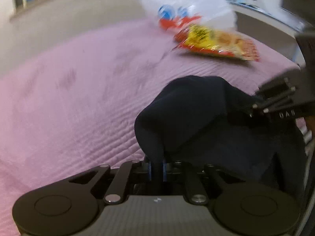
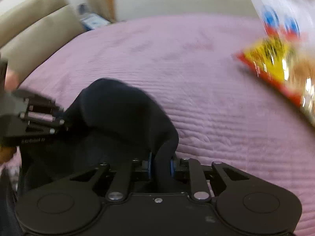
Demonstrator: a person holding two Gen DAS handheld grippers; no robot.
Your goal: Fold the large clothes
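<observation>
One dark navy cloth garment (image 1: 196, 114), bunched on the pink quilted bed cover (image 1: 78, 98). Two grippers: left gripper (image 1: 157, 169) and right gripper (image 2: 160, 167), fingers of each pinching a garment fold. One red-yellow snack packet (image 1: 216, 43). Right view alone: beige cushions (image 2: 39, 29).
</observation>
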